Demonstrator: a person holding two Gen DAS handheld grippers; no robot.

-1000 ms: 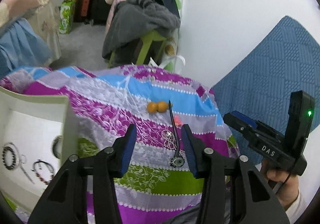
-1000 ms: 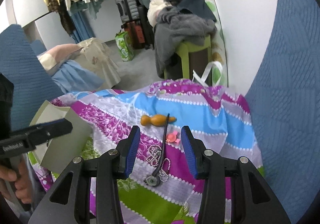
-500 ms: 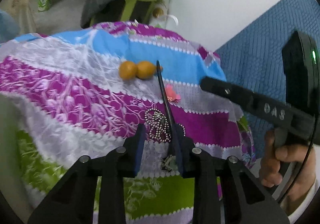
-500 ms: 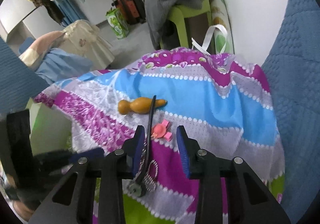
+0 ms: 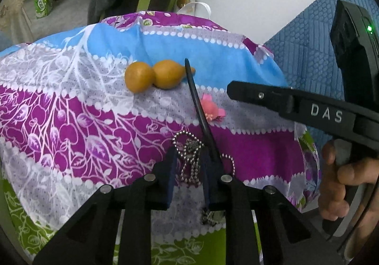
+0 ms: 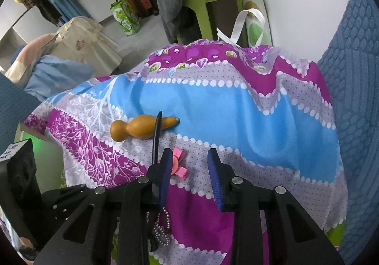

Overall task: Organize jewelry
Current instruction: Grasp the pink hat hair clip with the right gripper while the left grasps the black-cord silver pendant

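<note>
Closing left hand-held gripper [image 5: 187, 170] around ball-chain necklace [image 5: 189, 160] on patterned bedspread [image 5: 71, 122], pads not yet pressing. Chain light, limp, slippery: pinch bunched loops. Right hand-held gripper [image 6: 189, 172] part-open, empty, over pink clip [image 6: 178, 165].

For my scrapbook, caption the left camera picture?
Left tongs closing around a silver ball-chain necklace on the striped floral bedspread.

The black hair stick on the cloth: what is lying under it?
The black hair stick crosses over the narrow end of the orange gourd and the silver ball chain. Its decorated lower end is mostly hidden behind the left gripper, whose jaws are closing around the chain.
</note>
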